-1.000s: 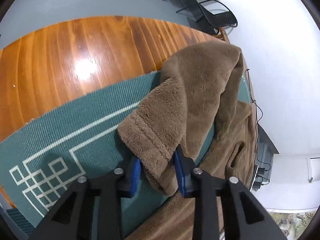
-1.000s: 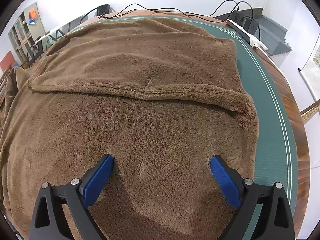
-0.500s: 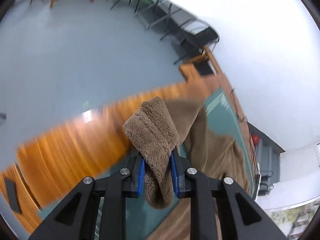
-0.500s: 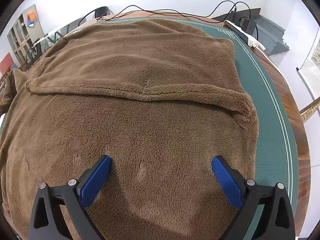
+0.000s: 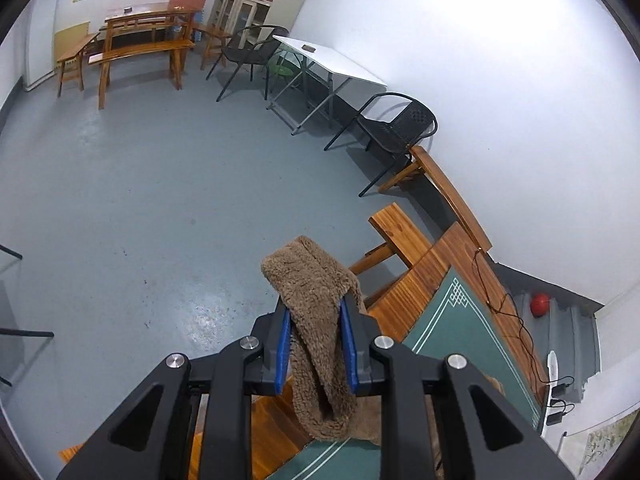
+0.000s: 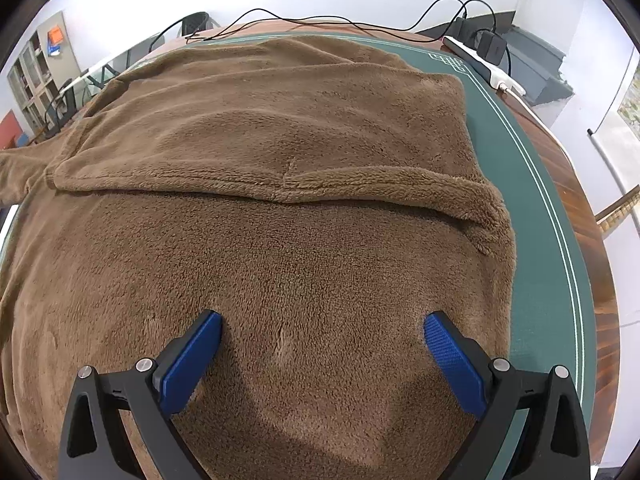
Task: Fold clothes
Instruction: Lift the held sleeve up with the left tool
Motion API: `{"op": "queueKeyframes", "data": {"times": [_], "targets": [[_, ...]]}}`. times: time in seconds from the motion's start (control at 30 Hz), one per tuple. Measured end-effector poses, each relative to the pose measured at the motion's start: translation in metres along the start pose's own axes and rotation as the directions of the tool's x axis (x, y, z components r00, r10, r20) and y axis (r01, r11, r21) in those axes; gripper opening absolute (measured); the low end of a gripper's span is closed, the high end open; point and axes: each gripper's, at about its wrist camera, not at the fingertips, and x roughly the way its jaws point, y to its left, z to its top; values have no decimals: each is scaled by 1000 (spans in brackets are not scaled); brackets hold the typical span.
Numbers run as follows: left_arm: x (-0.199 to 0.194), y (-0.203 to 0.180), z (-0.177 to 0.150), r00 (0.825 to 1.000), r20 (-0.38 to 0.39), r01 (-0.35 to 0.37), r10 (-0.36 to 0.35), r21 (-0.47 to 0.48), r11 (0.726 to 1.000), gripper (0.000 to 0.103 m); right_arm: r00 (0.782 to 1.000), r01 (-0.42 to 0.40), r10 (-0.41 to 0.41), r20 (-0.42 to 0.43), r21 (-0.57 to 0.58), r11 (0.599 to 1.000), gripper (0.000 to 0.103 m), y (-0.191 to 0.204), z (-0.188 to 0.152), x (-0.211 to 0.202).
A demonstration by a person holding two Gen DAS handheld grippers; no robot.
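Note:
A brown fleece garment [image 6: 280,208] lies spread over the green mat [image 6: 536,208], its far half folded toward me with a thick edge across the middle. My right gripper [image 6: 322,320] is open, its blue pads resting on the near part of the fleece. My left gripper [image 5: 314,320] is shut on a cuff of the same brown fleece [image 5: 316,304], lifted high above the table and pointing out over the floor. The rest of the garment hangs below it, mostly hidden.
The wooden table [image 5: 424,272] carries the green mat [image 5: 452,320]. A power strip [image 6: 484,64] and black cables [image 6: 320,20] lie at the far edge. Black chairs [image 5: 392,132], a white folding table [image 5: 332,64] and a wooden bench [image 5: 140,48] stand on the grey floor.
My left gripper closed on the fleece cuff and swung it up and away from the mat, so its view now shows the room. The right gripper stayed put and open.

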Motion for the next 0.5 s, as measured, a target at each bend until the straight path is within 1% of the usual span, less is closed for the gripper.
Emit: {"op": "queueKeyframes", "data": {"times": [0.1, 0.27, 0.37, 0.5], "targets": [[-2, -1, 8, 1000, 2, 17, -17, -1, 1000, 24, 1000, 2, -2, -4, 3, 1000, 102, 0, 0, 0], [-7, -9, 1, 998, 1, 57, -57, 16, 998, 24, 1000, 7, -7, -8, 10, 1000, 102, -9, 9, 8], [-3, -21, -6, 997, -23, 73, -72, 42, 996, 24, 1000, 7, -7, -6, 13, 1000, 102, -8, 8, 8], [4, -49, -19, 992, -60, 115, -110, 82, 990, 24, 1000, 9, -9, -5, 18, 1000, 102, -4, 3, 3]]}}
